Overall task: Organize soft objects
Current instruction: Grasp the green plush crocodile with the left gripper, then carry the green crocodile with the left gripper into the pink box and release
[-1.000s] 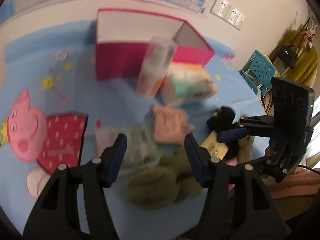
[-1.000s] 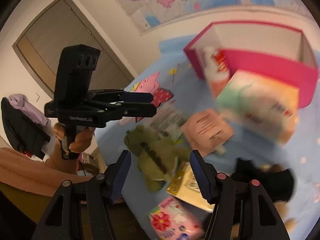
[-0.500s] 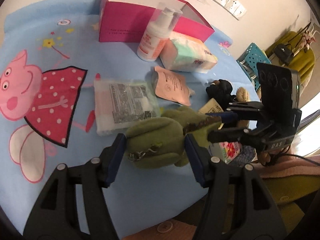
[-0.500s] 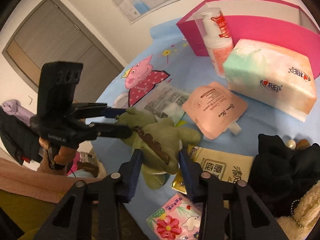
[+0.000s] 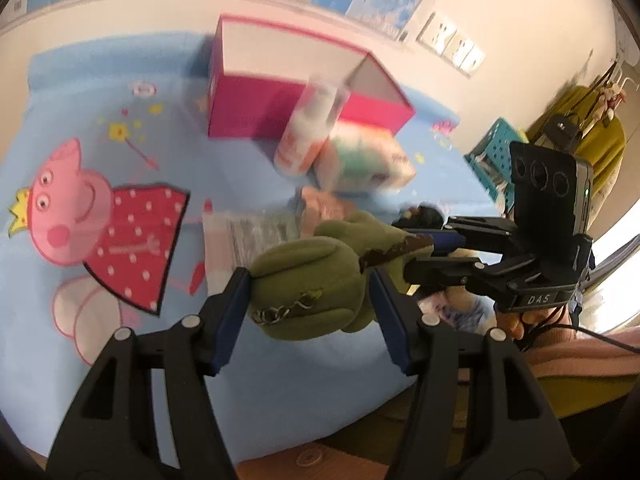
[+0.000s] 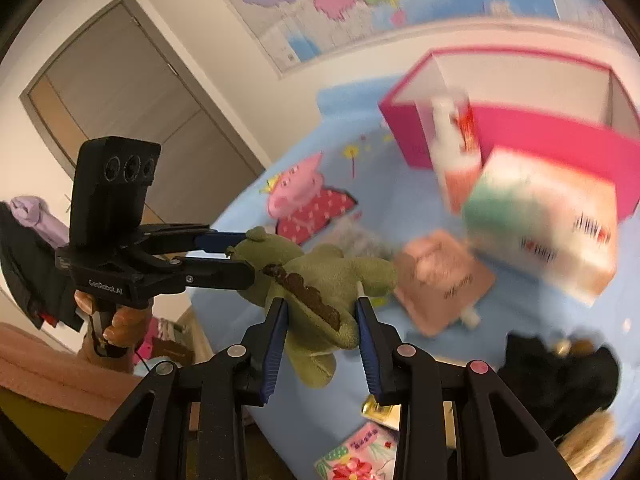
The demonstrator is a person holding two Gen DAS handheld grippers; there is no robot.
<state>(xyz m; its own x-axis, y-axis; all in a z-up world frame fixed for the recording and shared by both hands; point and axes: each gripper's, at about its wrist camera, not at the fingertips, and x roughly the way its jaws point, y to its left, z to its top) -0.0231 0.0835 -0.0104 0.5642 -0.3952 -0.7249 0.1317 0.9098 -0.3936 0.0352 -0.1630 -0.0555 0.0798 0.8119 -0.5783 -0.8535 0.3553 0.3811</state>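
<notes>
A green plush toy (image 5: 304, 264) with a brown ridge along its back hangs above the blue cartoon tablecloth (image 5: 256, 364), held from both ends. My left gripper (image 5: 308, 280) is shut on its rounded head end. My right gripper (image 6: 320, 304) grips its body (image 6: 320, 276), both blue pads pressed into the plush. Seen from the left wrist, the right gripper (image 5: 416, 252) reaches in from the right. From the right wrist, the left gripper (image 6: 244, 254) comes in from the left. A pink open box (image 5: 280, 120) stands at the back of the table.
A pump bottle (image 6: 456, 152) and a tissue pack (image 6: 540, 220) stand before the pink box (image 6: 540, 136). A pink pouch (image 6: 440, 280), a clear packet (image 5: 248, 236), a black soft item (image 6: 560, 376) and a floral pack (image 6: 356, 456) lie on the cloth. The table edge is close below.
The right gripper's jaws have closed on the plush. Both grippers have risen and the plush now hangs off the cloth between them.
</notes>
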